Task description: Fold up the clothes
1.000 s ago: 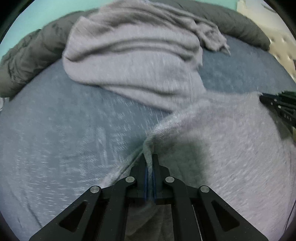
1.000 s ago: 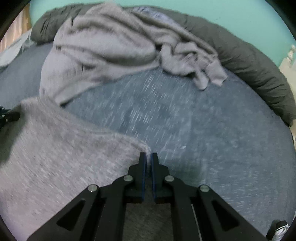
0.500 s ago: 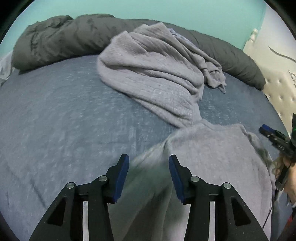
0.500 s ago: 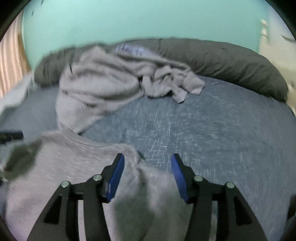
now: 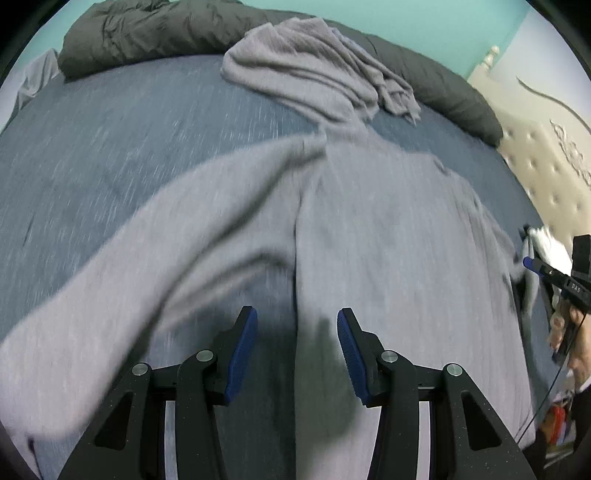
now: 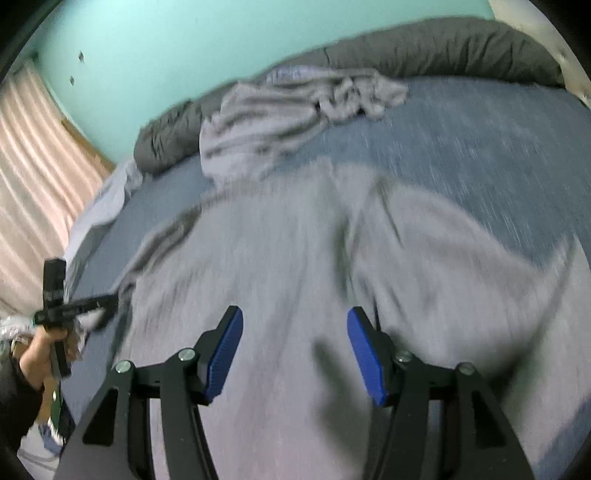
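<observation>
A light grey long-sleeved top (image 5: 388,229) lies spread across the blue bed, one sleeve (image 5: 122,266) running out to the left. The same grey top (image 6: 280,266) fills the right wrist view, its other sleeve (image 6: 472,251) reaching right. My left gripper (image 5: 297,325) hovers open above the cloth, nothing between its blue pads. My right gripper (image 6: 295,325) is also open over the garment and holds nothing. Each gripper shows in the other's view: the right gripper (image 5: 543,269) at the far right edge, the left gripper (image 6: 107,306) at the left. Both views are motion-blurred.
A second crumpled grey garment (image 5: 317,77) lies at the far side of the bed (image 5: 129,122), against a rolled dark grey duvet (image 5: 155,29). A tufted cream headboard (image 5: 543,162) stands right, a pink curtain (image 6: 33,173) left. A person's hand (image 6: 48,343) holds the left tool.
Both grippers, shut on the grey top a second ago, have opened and let it go. They have pulled back and risen, and the top now lies spread on the bed.
</observation>
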The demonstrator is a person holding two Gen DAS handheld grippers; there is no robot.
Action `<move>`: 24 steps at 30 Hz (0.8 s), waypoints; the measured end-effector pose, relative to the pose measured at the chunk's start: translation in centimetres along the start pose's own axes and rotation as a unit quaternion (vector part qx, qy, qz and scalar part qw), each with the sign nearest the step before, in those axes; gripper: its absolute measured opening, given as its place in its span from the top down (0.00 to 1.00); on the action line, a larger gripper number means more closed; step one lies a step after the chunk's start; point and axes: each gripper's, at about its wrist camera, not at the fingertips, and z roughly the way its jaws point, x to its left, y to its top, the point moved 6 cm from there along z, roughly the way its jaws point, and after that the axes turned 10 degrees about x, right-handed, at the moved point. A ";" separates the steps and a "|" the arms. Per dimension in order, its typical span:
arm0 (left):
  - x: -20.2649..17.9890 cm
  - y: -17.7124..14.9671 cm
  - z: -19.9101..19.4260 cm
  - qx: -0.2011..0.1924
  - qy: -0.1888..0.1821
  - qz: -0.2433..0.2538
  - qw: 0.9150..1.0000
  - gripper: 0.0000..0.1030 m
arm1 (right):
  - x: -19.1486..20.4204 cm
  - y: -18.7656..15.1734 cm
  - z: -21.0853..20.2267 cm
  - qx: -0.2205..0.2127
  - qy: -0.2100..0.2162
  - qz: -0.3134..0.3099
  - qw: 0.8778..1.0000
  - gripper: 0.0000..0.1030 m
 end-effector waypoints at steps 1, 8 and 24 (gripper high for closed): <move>0.1 -1.2 -0.3 0.006 0.000 0.001 1.000 0.51 | -0.1 -1.2 -0.3 0.012 -0.001 0.003 1.000 0.42; 0.8 -8.6 -1.4 0.047 -0.005 -0.011 0.999 0.48 | -1.3 -8.6 -2.5 0.063 0.001 0.047 0.997 0.42; -0.3 -22.2 -2.0 0.130 -0.030 -0.028 0.991 0.47 | 1.2 -22.3 -4.1 0.154 0.030 0.097 0.983 0.42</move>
